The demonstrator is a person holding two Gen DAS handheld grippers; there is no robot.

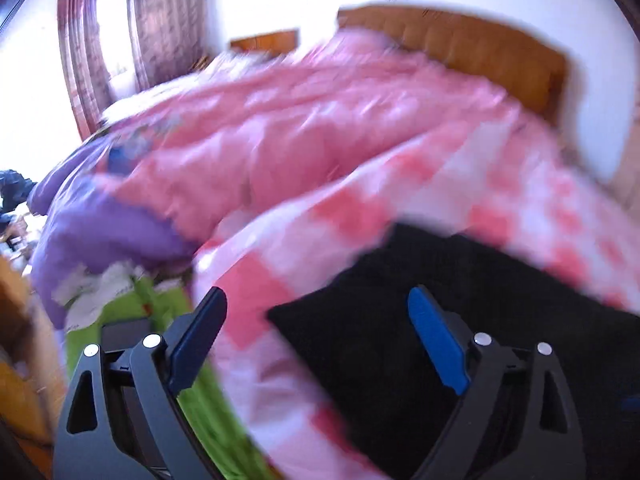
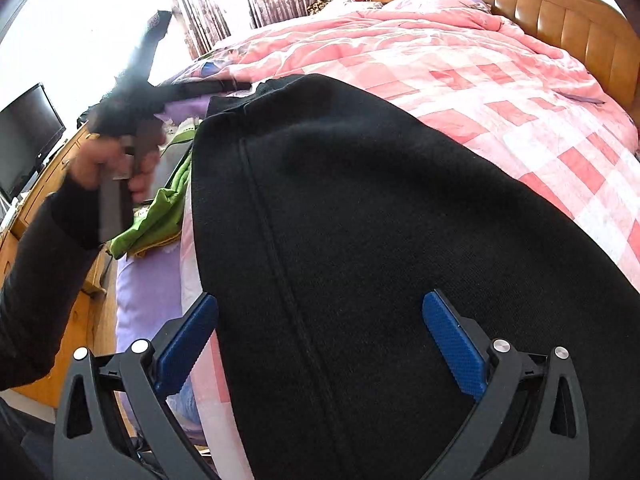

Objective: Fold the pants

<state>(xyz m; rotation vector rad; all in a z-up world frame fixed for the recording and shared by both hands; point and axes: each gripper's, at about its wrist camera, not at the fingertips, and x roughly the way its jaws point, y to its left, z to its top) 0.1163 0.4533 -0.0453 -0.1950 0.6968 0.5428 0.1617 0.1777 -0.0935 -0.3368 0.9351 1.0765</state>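
Observation:
The black pants (image 2: 360,240) lie flat on the pink checked bedspread (image 2: 540,120), a seam running down their length. My right gripper (image 2: 320,336) is open and empty, its blue pads just above the near part of the pants. My left gripper (image 1: 316,328) is open and empty, above a corner of the pants (image 1: 460,320); that view is motion-blurred. In the right wrist view the left gripper (image 2: 160,24) is raised at the left, blurred, in the person's hand.
A pink quilt (image 2: 400,32) is piled toward the wooden headboard (image 2: 560,12). Green cloth (image 2: 160,212) and purple bedding (image 1: 100,232) lie at the bed's left edge. A monitor (image 2: 24,132) stands on a wooden desk at the left. Curtains hang at the back.

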